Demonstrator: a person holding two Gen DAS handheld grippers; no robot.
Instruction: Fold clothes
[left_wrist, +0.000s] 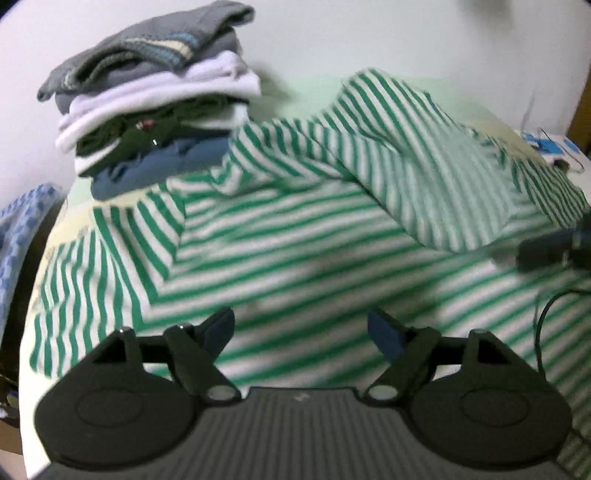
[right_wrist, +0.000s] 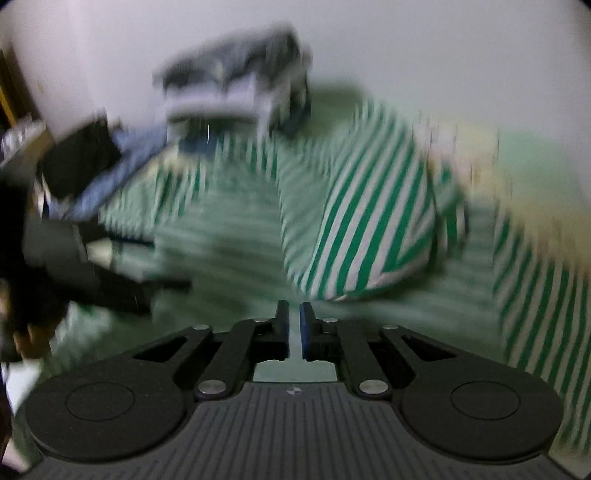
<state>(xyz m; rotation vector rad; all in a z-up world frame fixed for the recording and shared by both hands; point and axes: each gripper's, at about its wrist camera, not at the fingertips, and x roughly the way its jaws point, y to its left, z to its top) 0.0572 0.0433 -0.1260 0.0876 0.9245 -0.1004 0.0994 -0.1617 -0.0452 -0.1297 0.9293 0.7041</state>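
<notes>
Right wrist view smeared throughout: stack of folded clothes (right_wrist: 236, 92) unreadable, dark object (right_wrist: 92, 266) (possibly the other gripper) indistinct; striped shirt (left_wrist: 295, 258) cut off at right edge.

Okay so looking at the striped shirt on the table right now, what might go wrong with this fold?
1. The green-striped shirt lies bunched, with a raised fold across it; folding now may trap wrinkles.
2. The stack of folded clothes sits right against the shirt, so tugging the fabric might topple it.
3. The left gripper is open and holds nothing; the right gripper looks shut with no cloth visibly between its jaws.
</notes>
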